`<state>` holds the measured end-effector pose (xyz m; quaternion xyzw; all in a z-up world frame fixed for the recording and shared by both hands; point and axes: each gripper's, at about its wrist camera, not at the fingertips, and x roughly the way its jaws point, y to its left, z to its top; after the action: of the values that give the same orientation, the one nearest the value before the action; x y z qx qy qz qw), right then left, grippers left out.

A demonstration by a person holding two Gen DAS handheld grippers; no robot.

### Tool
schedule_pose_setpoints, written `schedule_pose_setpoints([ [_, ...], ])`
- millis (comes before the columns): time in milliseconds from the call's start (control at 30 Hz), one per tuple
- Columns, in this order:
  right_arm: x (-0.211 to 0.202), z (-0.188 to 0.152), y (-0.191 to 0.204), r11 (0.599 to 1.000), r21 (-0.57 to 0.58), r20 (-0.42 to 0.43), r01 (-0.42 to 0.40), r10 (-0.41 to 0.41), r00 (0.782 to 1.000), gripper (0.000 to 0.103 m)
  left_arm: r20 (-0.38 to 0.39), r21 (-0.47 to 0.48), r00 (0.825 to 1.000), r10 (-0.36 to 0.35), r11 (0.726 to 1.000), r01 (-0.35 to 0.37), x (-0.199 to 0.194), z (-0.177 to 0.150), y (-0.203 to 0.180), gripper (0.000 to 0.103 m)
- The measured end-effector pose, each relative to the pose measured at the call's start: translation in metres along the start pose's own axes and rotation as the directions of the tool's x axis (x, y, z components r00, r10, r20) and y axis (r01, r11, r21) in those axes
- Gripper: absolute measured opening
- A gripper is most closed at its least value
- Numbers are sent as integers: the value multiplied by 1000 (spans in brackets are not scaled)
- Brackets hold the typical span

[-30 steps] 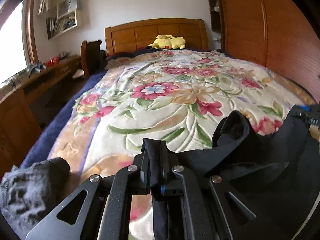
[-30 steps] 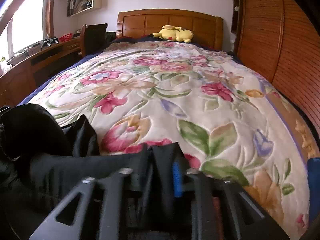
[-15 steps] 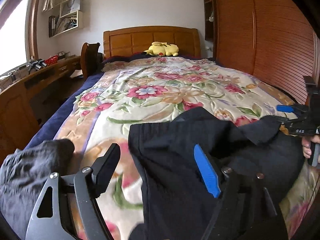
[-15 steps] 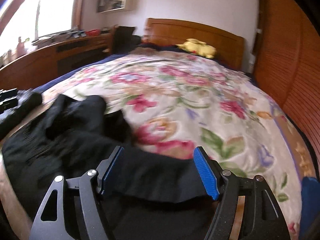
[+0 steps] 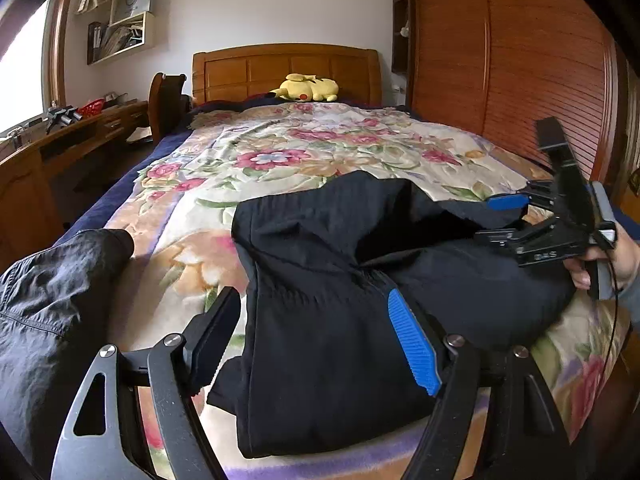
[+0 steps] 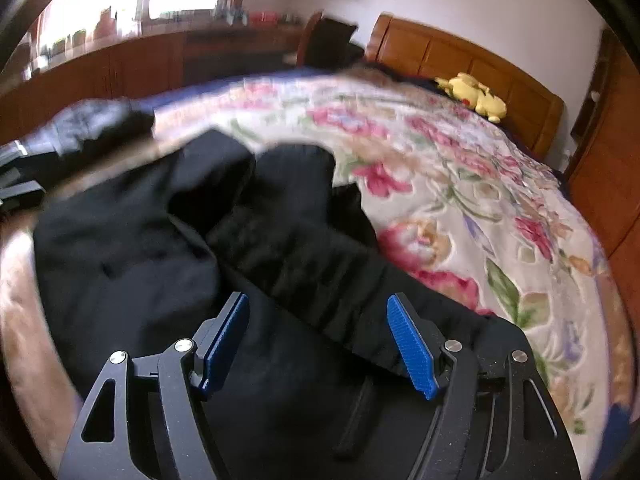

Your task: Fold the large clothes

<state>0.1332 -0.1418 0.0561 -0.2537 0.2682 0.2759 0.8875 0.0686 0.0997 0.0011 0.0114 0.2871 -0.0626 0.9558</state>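
A large black garment (image 5: 340,280) lies bunched near the foot of the floral bedspread (image 5: 304,152); it also shows in the right wrist view (image 6: 168,248). My left gripper (image 5: 316,344) is open and empty just above the garment's near edge. My right gripper (image 6: 318,344) is open and empty over the garment's right part; in the left wrist view it (image 5: 504,220) hovers at the garment's right side, held by a hand.
A second dark garment (image 5: 52,304) lies at the bed's left foot corner. A yellow plush toy (image 5: 308,88) rests by the wooden headboard (image 5: 284,68). A wooden wardrobe (image 5: 500,60) lines the right side, a desk (image 5: 52,140) the left.
Both grippers were shut on the black garment a second ago. They opened, let it drop onto the bed and pulled back. The right gripper has swung to face left.
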Motion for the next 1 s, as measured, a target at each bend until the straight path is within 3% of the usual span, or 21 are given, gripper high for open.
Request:
schedule_pose_setpoints([
  [133,21,6,-10,997,-40,-91,65,-68,993,73,-8,6,1000,-9,1000,9,4,-3,1,77],
  [300,48,24,-27,992,-78,-135,101,-111,985,35,-23,11,999,-23,1000,23,12,-4,2,77],
  [367,56,34,-33,991,-66,-124,117,-124,984,27,-24,7,999,-27,1000,28,15,-2,2,77],
  [633,96,68,-37,978,21,-100,207,-204,974,27,-24,-8,999,-33,999,33,17,-3,3,77],
  [700,102,74,-40,969,61,-104,240,-233,967,44,-25,-8,999,-33,999,33,16,-4,3,77],
  [733,101,74,-41,964,86,-98,252,-244,965,47,-28,-9,999,-32,999,32,16,-5,3,77],
  [867,81,79,-57,940,190,-39,284,-282,959,56,-30,-6,999,-33,999,33,14,-6,1,77],
  [933,65,78,-66,919,231,-9,320,-327,945,56,-26,-4,999,-34,999,34,12,-6,0,77],
  [1000,53,72,-71,917,243,-1,317,-327,945,57,-23,-3,999,-35,999,35,10,-6,-1,77],
])
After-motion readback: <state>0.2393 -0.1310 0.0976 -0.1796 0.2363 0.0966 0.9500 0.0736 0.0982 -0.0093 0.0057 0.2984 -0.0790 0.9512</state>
